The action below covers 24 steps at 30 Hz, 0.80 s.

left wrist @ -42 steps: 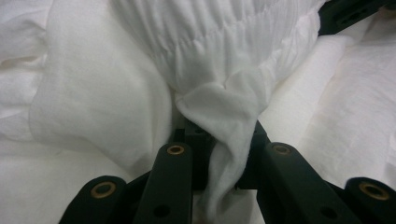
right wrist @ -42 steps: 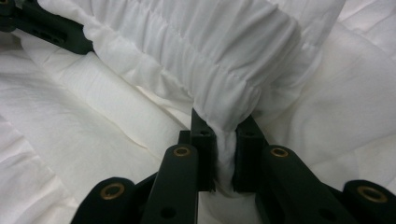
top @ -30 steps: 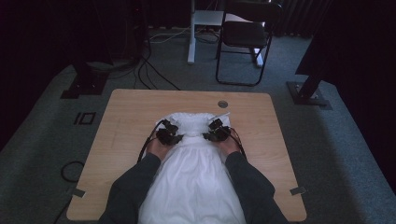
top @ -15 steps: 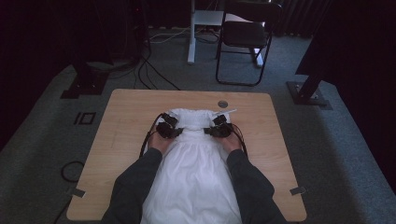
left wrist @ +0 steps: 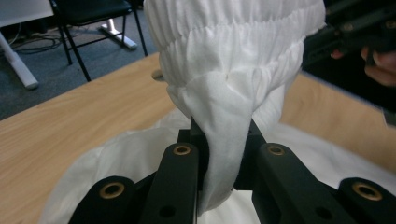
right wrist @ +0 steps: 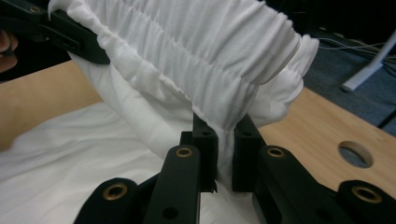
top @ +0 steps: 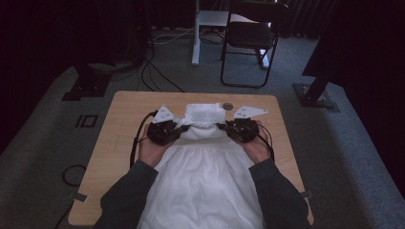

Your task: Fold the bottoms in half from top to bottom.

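A white garment (top: pixel 205 181) with a gathered elastic waistband (top: pixel 204 114) lies lengthwise on the wooden table (top: pixel 124 119), its waistband end lifted off the wood. My left gripper (top: pixel 184 128) is shut on the waistband's left side; up close its jaws (left wrist: pixel 220 135) pinch a fold of the white cloth (left wrist: pixel 233 56). My right gripper (top: pixel 220 126) is shut on the right side, where the jaws (right wrist: pixel 223 130) clamp the ruffled band (right wrist: pixel 196 51). The band hangs stretched between the two grippers. Both are held in a person's hands, with dark sleeves along the garment's sides.
A round hole (top: pixel 228 106) sits in the table just beyond the waistband. Behind the table stand a black chair (top: pixel 250 38) and a white desk leg (top: pixel 195 33). Cables (top: pixel 153 71) run over the grey carpet, and black stand bases sit at both far corners.
Both hands have risen and moved slightly toward the far edge, lifting the waistband off the table. The band now hangs between the grippers instead of lying flat.
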Tool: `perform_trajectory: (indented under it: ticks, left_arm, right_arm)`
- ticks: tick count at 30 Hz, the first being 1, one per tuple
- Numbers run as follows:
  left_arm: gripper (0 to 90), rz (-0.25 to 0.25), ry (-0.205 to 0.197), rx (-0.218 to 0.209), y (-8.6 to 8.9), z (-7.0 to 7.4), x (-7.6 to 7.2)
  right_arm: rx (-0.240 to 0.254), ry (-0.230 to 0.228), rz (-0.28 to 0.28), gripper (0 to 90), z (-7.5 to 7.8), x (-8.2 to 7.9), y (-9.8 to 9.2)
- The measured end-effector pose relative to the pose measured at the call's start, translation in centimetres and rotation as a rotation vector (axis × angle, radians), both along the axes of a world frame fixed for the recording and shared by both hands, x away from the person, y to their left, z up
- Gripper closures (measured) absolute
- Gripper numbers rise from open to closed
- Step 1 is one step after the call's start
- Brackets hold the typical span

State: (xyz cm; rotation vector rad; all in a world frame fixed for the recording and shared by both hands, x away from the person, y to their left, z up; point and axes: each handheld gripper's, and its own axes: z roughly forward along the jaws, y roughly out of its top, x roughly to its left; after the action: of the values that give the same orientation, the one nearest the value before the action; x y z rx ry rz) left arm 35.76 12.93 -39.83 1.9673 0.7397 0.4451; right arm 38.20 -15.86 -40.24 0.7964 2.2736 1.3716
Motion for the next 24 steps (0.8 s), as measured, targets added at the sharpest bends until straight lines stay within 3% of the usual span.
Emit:
perform_trajectory:
  ticks: [3,6,12,14,15,17,20,24]
  left_arm:
    - [82.6,-0.010,0.011,0.044,0.2,-1.4,-1.5]
    - [82.1,-0.015,0.056,0.072,0.4,-4.0,-2.6]
    - [82.0,-0.039,0.250,0.154,0.1,-11.4,-3.8]
    - [81.7,-0.039,0.290,0.174,0.0,-13.1,-4.1]
    - [81.6,-0.038,0.299,0.184,-0.1,-13.7,-4.2]
    - [81.4,-0.033,0.277,0.204,-0.2,-14.2,-4.2]
    - [81.1,-0.023,0.261,0.212,-0.2,-14.4,-3.6]
    - [81.1,-0.003,0.264,0.202,0.0,-14.5,-2.3]
  right_arm:
    - [-0.011,0.036,0.031,83.1,-1.2,-1.6,0.0]
    - [-0.056,0.070,0.051,83.2,-3.6,-3.2,0.5]
    - [-0.132,0.201,0.059,83.3,-10.4,-5.5,1.3]
    - [-0.148,0.237,0.055,83.4,-12.3,-5.8,1.4]
    - [-0.166,0.249,0.054,83.4,-13.1,-5.9,1.5]
    - [-0.193,0.265,0.048,83.4,-14.1,-5.9,1.8]
    - [-0.206,0.274,0.033,83.0,-14.5,-5.4,2.2]
    - [-0.178,0.274,0.021,82.9,-14.9,-4.1,2.4]
